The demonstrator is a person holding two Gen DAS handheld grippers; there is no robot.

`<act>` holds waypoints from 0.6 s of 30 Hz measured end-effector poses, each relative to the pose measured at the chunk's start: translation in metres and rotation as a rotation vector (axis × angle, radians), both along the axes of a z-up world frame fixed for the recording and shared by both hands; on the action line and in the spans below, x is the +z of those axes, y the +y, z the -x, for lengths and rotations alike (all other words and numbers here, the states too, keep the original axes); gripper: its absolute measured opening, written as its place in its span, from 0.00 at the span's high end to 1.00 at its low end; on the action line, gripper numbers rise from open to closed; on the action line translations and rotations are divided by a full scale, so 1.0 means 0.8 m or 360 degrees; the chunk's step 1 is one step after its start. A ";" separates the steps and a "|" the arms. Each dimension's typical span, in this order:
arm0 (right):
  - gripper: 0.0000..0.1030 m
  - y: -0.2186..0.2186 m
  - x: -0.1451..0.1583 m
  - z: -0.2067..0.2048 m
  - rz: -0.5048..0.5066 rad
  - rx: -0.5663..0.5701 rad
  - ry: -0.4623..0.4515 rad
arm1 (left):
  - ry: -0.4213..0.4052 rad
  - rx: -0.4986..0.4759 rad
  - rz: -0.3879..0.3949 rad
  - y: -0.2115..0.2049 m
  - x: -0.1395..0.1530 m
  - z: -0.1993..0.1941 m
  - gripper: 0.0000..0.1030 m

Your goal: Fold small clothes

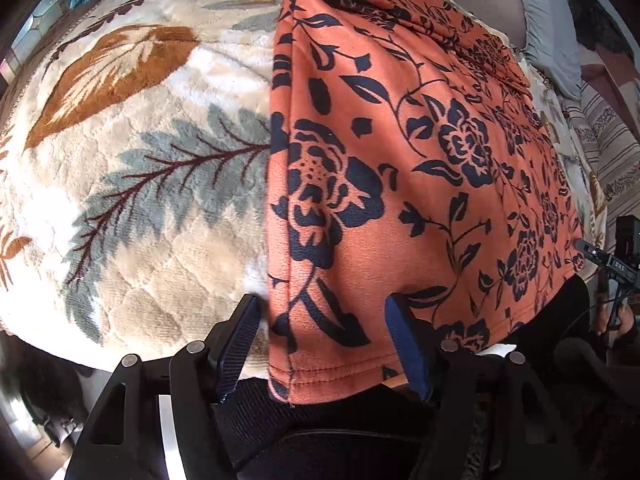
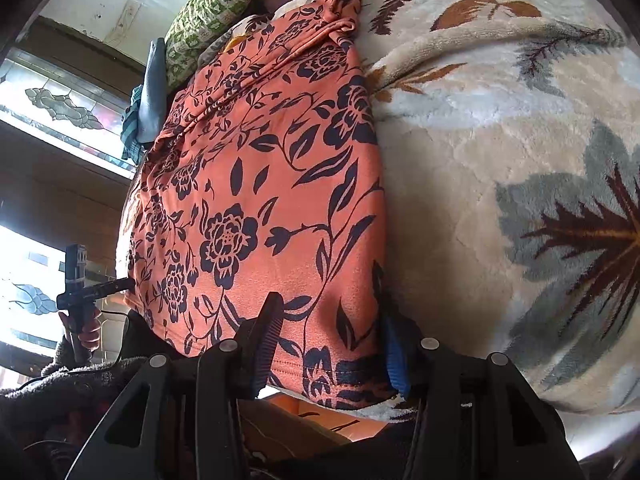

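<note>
An orange garment [image 1: 420, 168] with a dark floral print lies long and flat on a cream leaf-patterned blanket [image 1: 132, 160]. Its near hem hangs over the bed's front edge. My left gripper [image 1: 322, 320] is open, its fingers either side of the hem's left corner. In the right wrist view the same garment [image 2: 260, 200] runs away from me. My right gripper [image 2: 330, 332] is open around the hem's right corner, the cloth lying between the spread fingers. The left gripper also shows there, at far left [image 2: 96, 288].
The blanket [image 2: 500, 160] covers the bed on both sides of the garment. A green patterned pillow [image 2: 212, 8] and a grey cloth [image 2: 154, 92] lie at the far end. A grey pillow [image 1: 548, 28] sits at the back. Windows [image 2: 60, 108] are on the left.
</note>
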State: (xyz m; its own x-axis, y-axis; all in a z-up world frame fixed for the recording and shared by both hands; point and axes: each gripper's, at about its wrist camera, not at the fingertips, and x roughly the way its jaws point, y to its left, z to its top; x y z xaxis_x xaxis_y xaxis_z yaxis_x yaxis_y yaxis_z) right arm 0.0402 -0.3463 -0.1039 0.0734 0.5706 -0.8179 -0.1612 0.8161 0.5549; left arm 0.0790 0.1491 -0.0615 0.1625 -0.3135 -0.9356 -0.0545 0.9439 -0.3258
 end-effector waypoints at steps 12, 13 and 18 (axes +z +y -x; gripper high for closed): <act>0.94 -0.009 0.019 0.000 -0.0139 -0.0060 -0.0012 | -0.0114 0.0077 0.0340 0.008 0.015 0.006 0.92; 0.94 -0.010 0.023 -0.001 -0.0188 -0.0081 -0.0010 | -0.0135 0.0089 0.0369 0.010 0.020 0.007 0.92; 0.94 -0.010 0.034 -0.006 -0.0431 -0.0185 0.0037 | -0.0244 0.0161 0.0512 0.019 0.039 0.013 0.92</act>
